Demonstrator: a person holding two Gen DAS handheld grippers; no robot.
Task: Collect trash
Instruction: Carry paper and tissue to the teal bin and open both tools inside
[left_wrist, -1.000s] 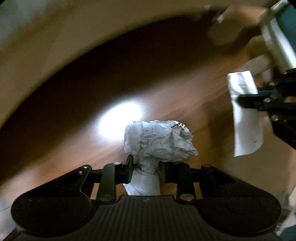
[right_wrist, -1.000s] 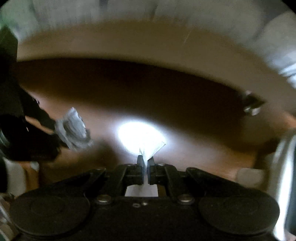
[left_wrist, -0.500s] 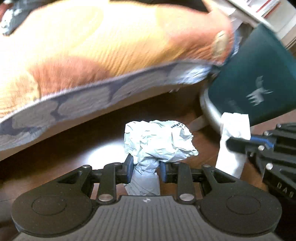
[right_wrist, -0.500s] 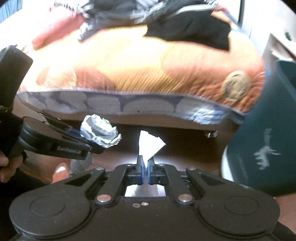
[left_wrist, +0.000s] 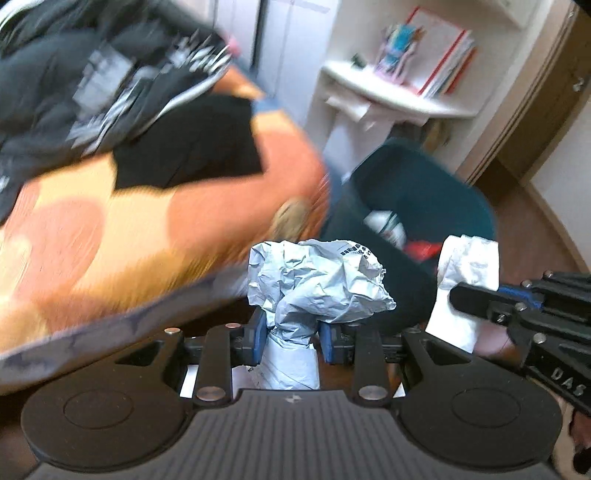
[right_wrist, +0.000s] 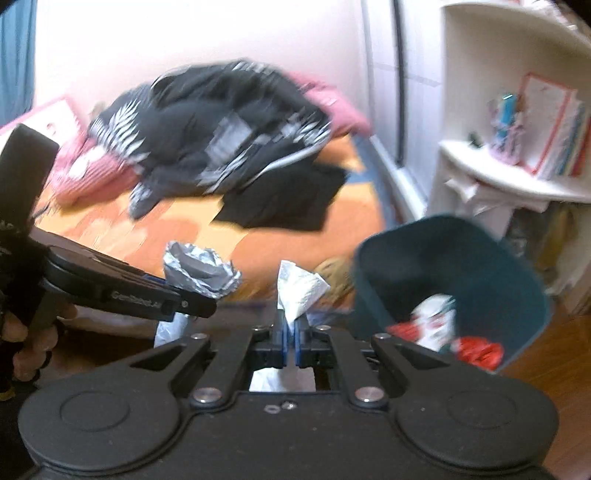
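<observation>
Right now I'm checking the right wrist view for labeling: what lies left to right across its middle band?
Left gripper → crumpled grey paper → white tissue held in the right gripper → dark teal bin.

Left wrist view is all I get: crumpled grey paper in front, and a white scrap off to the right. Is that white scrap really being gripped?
Observer: Yes. In the right wrist view the right gripper has its jaws shut tight on the white tissue, which pokes up between them.
Operator: Who carries the gripper I look along?
Observer: A hand at that view's left edge grips the handle of the left gripper, with the crumpled paper in its jaws.
Operator: Anything on the bed that I miss?
Observer: Pink fabric lies beside the dark clothes, near the wall.
</observation>
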